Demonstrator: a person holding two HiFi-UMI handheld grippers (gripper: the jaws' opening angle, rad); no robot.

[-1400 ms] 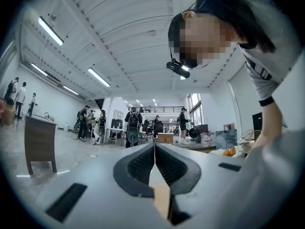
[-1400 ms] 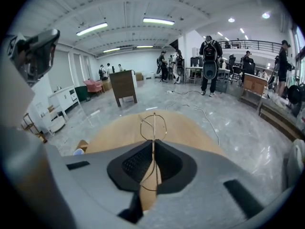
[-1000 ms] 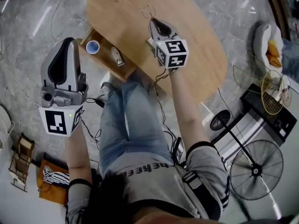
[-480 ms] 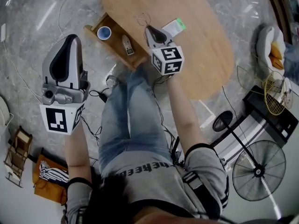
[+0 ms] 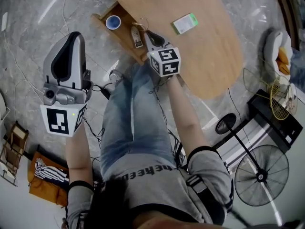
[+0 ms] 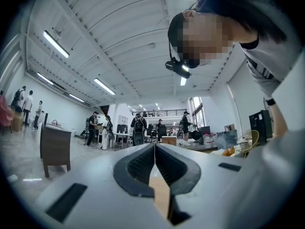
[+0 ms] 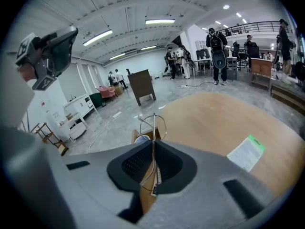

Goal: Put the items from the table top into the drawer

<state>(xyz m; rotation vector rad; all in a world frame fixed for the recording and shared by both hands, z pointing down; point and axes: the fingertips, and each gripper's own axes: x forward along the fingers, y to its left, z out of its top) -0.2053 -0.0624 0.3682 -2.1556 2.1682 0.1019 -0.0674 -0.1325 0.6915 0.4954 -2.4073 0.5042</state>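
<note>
My right gripper [image 5: 146,33] is shut on a thin wire item [image 5: 141,23] bent into loops, which sticks out past the fingertips [image 7: 153,122]. It hangs at the table's left edge, over the open wooden drawer [image 5: 106,17]. In the drawer lie a blue-rimmed round cup [image 5: 113,22] and a small grey device [image 5: 137,37]. A white and green packet [image 5: 184,23] lies on the oval wooden table [image 5: 214,56], right of the gripper [image 7: 246,151]. My left gripper [image 5: 73,36] is held out over the floor to the left, shut and empty [image 6: 155,147].
Cables trail over the marble floor [image 5: 28,42]. A standing fan [image 5: 261,173] and a racket [image 5: 279,94] are at the right, a striped bag [image 5: 45,171] at lower left. A small wooden cabinet [image 7: 143,86] and people stand far off.
My right gripper has carried the wire item leftward from over the tabletop to the drawer. The packet has come into view on the table. The left gripper has shifted slightly.
</note>
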